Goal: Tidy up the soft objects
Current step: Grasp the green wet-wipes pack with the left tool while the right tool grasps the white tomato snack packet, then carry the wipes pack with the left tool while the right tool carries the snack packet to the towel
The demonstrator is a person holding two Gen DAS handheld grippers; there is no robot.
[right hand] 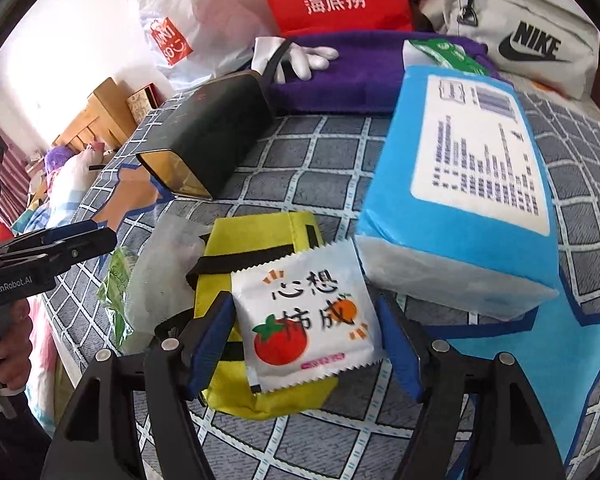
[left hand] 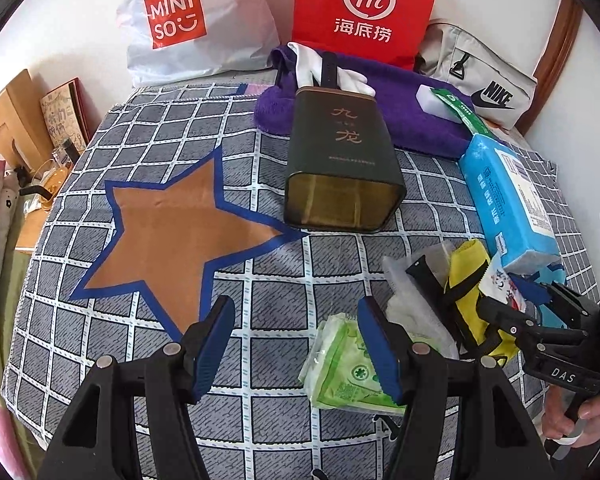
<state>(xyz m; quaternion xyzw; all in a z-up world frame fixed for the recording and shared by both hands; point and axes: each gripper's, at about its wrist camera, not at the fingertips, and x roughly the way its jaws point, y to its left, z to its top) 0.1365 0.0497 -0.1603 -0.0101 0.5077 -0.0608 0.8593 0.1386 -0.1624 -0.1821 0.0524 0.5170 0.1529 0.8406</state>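
Note:
My left gripper (left hand: 296,344) is open above the checked cloth; its right finger overlaps a green tissue pack (left hand: 342,368) lying on the cloth. My right gripper (right hand: 306,344) is open with its fingers either side of a white tomato-print packet (right hand: 306,320), which lies on a yellow bag (right hand: 260,248). The right gripper shows in the left wrist view (left hand: 540,304) over the yellow bag (left hand: 466,276). A blue tissue pack (right hand: 460,192) lies just right of the packet. A clear plastic bag (right hand: 160,264) lies left of the yellow bag.
A dark tin box (left hand: 340,164) lies on its side mid-cloth. Behind it lie a purple towel (left hand: 412,96) with a white glove (left hand: 332,76), a red paper bag (left hand: 364,8), a Miniso bag (left hand: 180,20) and a Nike pouch (left hand: 480,84). The bed edge drops at left.

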